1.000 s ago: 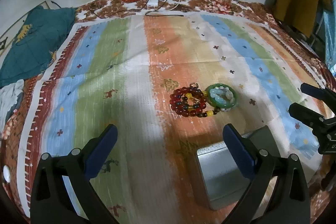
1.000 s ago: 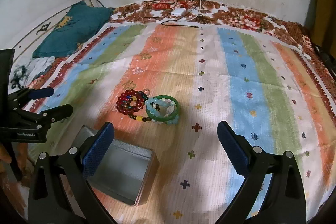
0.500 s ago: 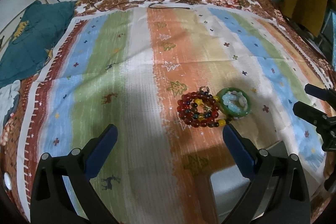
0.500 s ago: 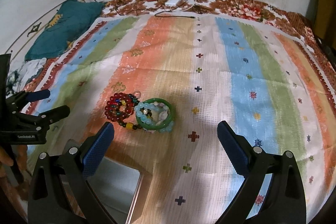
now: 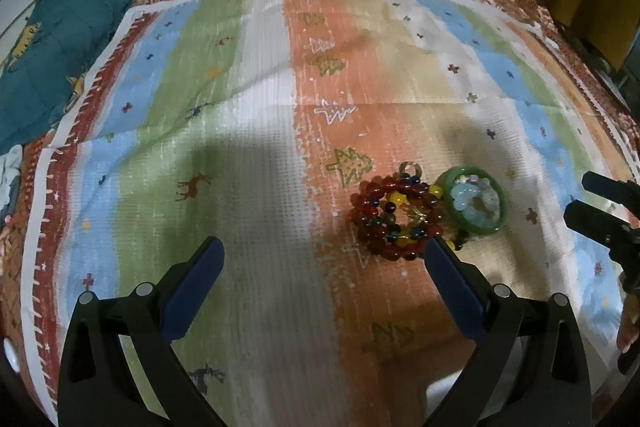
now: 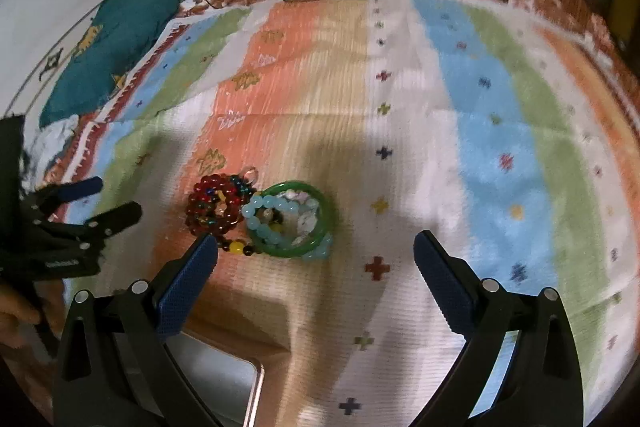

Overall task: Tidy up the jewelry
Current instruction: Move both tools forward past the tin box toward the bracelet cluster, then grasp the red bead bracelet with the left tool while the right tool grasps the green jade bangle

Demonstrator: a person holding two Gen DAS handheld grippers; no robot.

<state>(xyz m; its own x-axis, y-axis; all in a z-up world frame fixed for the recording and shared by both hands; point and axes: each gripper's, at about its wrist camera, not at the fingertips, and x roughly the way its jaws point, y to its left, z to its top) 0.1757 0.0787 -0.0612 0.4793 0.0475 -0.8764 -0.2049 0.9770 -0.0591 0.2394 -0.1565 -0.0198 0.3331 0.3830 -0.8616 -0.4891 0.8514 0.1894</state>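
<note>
The red bead bracelet [image 5: 394, 223] lies on the orange stripe of the striped blanket [image 5: 248, 131], touching the green bangle [image 5: 474, 201], which has pale blue beads [image 6: 264, 219] coiled inside it. Both sit just ahead of my claws. My left claw [image 5: 320, 281] is spread wide and holds nothing, its right finger just beside the red beads. My right claw [image 6: 316, 273] is equally wide open and empty. A metal box [image 6: 224, 383] shows under my right claw's left finger.

Bare striped cloth [image 5: 256, 155] around bracelets [image 5: 424, 215]
</note>
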